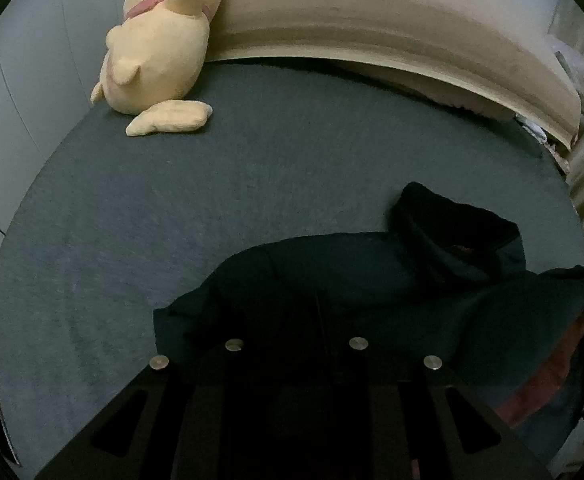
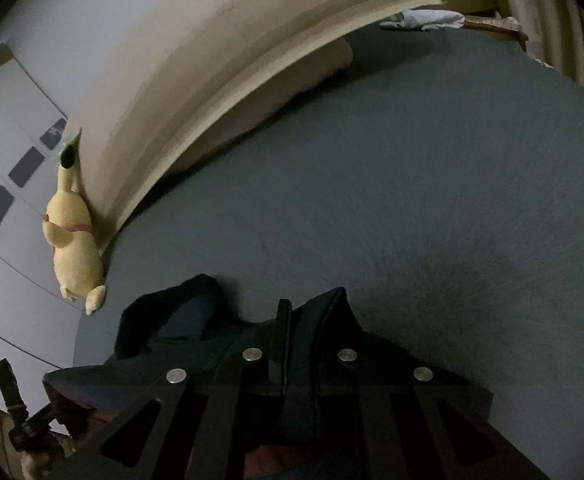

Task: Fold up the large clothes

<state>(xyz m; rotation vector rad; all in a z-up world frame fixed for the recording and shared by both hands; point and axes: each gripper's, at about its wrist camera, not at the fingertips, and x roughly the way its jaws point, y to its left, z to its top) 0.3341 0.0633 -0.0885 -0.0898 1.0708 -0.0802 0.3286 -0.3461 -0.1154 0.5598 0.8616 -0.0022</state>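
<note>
Both my tongs pinch the dark garment [image 1: 331, 272] near the bed's [image 1: 212, 208] front edge: left tongs [image 1: 319, 320], right tongs [image 2: 284, 320]. Thin cloth may slip free, spoiling the fold.

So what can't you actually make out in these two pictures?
- Left gripper, left wrist view: its fingertips vanish against the dark garment; the grip is unreadable.
- Garment type: too dark and bunched in both views.
- Plush toy: head cut off by the top edge.
- Right gripper, right wrist view: shut on the cloth, but the pinched part is hidden.
</note>
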